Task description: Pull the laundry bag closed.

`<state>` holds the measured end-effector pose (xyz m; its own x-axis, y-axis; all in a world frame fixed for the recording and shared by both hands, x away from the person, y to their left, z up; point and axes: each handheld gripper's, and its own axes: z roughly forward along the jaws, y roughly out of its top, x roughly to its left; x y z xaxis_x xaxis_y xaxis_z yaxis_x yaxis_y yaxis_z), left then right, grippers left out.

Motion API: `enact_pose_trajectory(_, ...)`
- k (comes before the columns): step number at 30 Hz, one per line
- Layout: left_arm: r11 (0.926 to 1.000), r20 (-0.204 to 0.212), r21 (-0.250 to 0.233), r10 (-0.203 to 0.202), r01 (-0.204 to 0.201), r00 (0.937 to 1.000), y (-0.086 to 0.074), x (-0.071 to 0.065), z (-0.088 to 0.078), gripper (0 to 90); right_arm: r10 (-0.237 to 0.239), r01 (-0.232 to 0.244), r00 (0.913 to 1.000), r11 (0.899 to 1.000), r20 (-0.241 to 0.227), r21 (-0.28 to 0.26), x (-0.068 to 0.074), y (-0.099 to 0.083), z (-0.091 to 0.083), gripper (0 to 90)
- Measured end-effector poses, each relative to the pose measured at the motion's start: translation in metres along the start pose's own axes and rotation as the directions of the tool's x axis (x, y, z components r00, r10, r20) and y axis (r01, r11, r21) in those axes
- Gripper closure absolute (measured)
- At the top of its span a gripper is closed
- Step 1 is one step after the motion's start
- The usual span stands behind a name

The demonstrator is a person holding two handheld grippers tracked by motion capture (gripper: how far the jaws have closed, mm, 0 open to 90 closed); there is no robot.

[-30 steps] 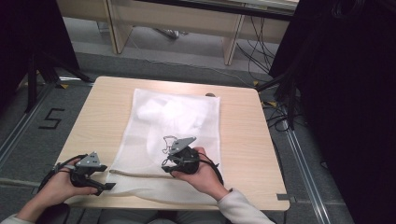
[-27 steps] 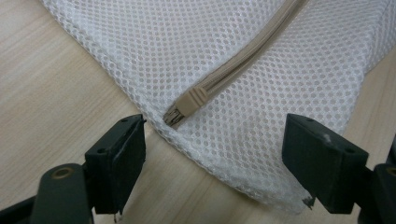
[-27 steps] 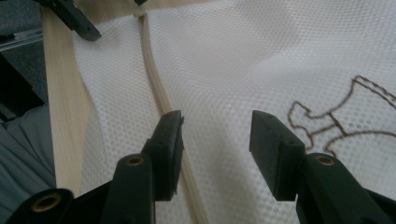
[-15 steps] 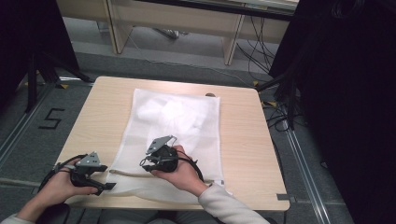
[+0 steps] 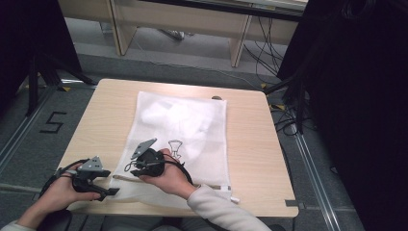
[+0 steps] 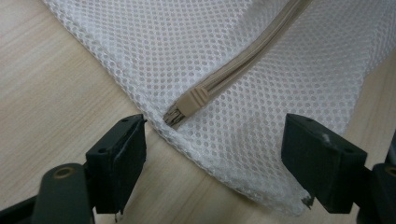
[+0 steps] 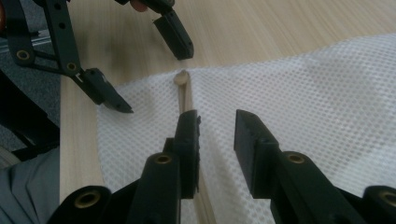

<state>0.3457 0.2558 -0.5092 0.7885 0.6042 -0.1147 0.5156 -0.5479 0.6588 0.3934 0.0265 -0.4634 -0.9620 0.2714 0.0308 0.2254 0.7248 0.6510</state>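
Observation:
A white mesh laundry bag lies flat on the wooden table, with a pale garment inside it. A beige zipper runs along its near edge and ends close to the near-left corner. My left gripper is at that corner, open wide, with the zipper end between its jaws. My right gripper rests over the bag just right of it. Its jaws stand a little apart, and the zipper runs under the left one. The left gripper shows ahead.
A black print marks the bag's middle. The table's near edge is close under both forearms. Beyond the table are desk legs, cables on the floor, and a "5" floor mark at the left.
The right gripper has slid left along the bag's near edge, closing in on the left gripper. The left gripper has stayed at the corner.

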Motion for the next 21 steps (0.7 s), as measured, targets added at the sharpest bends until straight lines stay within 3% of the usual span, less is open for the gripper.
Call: enact_pose_trajectory(21, 1.0000, 0.005, -0.003, -0.006, 0.006, 1.0000, -0.001, 0.000, 0.001, 21.2, 0.005, -0.004, 0.9991, 1.000, -0.042, 0.018, 0.013, 0.020, 0.044, 75.3)
